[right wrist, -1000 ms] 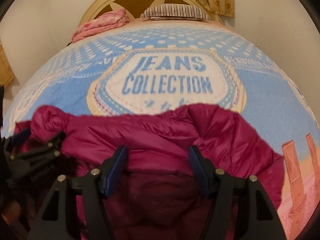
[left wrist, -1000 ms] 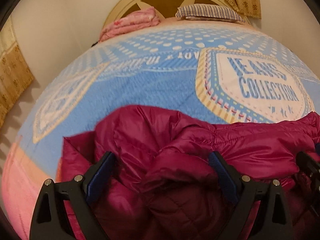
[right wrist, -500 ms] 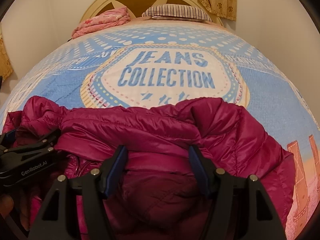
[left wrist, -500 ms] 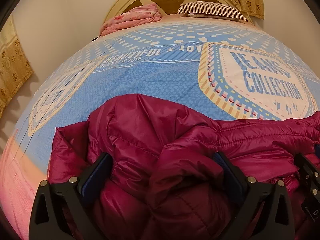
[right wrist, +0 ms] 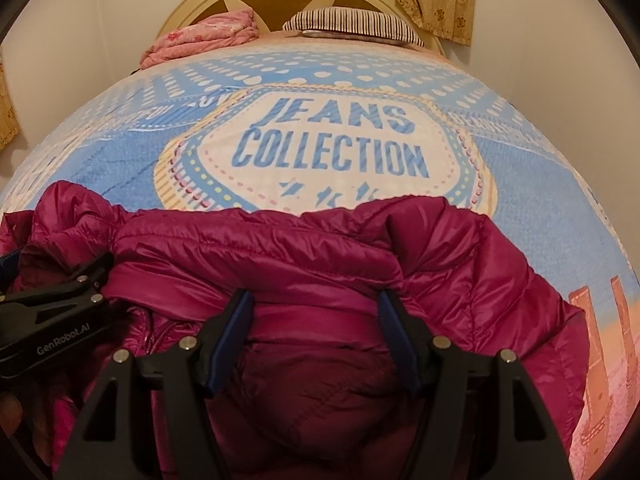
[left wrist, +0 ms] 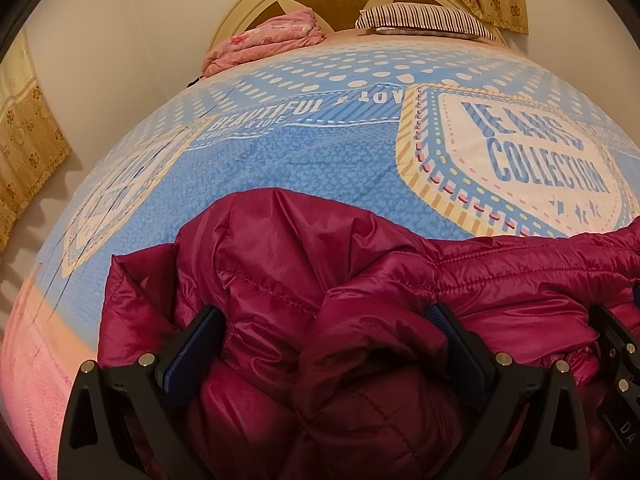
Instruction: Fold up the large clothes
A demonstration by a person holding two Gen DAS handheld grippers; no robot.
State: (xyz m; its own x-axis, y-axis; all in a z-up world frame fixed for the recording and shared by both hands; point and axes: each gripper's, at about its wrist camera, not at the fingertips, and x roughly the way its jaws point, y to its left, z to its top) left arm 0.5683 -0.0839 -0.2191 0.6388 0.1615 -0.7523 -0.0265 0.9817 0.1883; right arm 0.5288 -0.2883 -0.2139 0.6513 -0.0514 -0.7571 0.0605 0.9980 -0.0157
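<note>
1. Across the lower frame of both views: magenta puffer jacket (left wrist: 304, 280) bunched on the blue bedspread (left wrist: 320, 168).
2. Left gripper (left wrist: 324, 344): fingers apart, jacket bulging between.
3. Right gripper (right wrist: 316, 332): fingers apart, straddling the jacket's fold.

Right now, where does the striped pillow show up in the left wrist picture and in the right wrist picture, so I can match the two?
Left wrist view: the striped pillow lies at the top, right of centre, against the headboard.
Right wrist view: the striped pillow lies at the top, just right of centre.
Shared landmark: the folded pink blanket sits just left of the pillow in both views.
</note>
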